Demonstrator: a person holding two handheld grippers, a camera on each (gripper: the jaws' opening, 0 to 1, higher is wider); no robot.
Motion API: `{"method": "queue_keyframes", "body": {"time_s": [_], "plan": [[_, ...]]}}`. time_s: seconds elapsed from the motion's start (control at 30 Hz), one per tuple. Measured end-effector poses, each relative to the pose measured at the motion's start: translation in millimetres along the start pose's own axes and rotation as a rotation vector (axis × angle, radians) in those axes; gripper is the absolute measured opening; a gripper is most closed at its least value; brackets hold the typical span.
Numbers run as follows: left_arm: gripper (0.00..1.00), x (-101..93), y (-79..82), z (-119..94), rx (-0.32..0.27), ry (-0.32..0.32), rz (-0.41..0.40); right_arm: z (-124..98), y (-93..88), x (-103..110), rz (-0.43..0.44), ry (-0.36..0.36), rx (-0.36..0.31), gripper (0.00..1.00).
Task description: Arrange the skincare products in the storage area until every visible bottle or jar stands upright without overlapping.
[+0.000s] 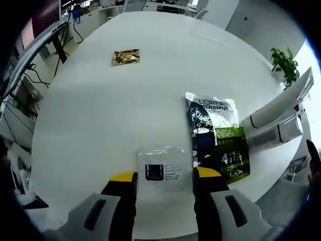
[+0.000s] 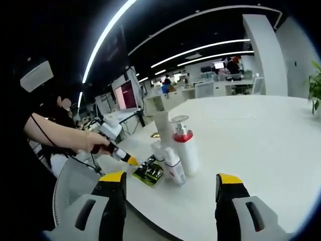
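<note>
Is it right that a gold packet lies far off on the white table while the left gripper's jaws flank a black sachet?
Not quite. In the left gripper view the sachet between the left gripper's jaws is white, not black. The gold packet does lie far off on the white table.

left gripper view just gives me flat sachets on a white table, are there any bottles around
observer: yes. In the right gripper view a pump bottle with a red collar stands upright near the table edge, among other upright bottles.
operator: anything lying flat next to them
observer: a dark packet lies flat beside the small bottle at the front.
operator: right gripper got hold of anything
observer: no, the right gripper is open, with nothing between its jaws.
</note>
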State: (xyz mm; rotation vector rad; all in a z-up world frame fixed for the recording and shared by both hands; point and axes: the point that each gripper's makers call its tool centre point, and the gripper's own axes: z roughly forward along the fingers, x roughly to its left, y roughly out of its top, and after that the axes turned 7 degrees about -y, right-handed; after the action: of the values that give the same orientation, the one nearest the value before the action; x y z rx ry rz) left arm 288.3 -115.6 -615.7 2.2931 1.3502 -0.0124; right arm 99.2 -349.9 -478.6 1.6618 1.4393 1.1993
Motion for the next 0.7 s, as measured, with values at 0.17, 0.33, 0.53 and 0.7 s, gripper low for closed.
{"method": "queue_keyframes", "body": {"time_s": [0.17, 0.33, 0.53, 0.7], "plan": [[0.47, -3.9, -0.2, -1, -0.002, -0.022, -0.011, 0, 0.1, 0, 0.001, -0.004, -0.001, 0.74], [0.52, -8.4, 3.6, -4, -0.028, -0.058, -0.014, -1, -0.5, 0, 0.003, -0.006, 0.003, 0.74], [0.56, -10.5, 8.6, -21, -0.095, -0.096, -0.034, 0, -2.3, 0, -0.004, -0.003, 0.013, 0.74], [0.62, -13.6, 5.6, -34, -0.121, -0.137, -0.054, 1, -3.2, 1, -0.008, 0.001, 0.020, 0.74]]}}
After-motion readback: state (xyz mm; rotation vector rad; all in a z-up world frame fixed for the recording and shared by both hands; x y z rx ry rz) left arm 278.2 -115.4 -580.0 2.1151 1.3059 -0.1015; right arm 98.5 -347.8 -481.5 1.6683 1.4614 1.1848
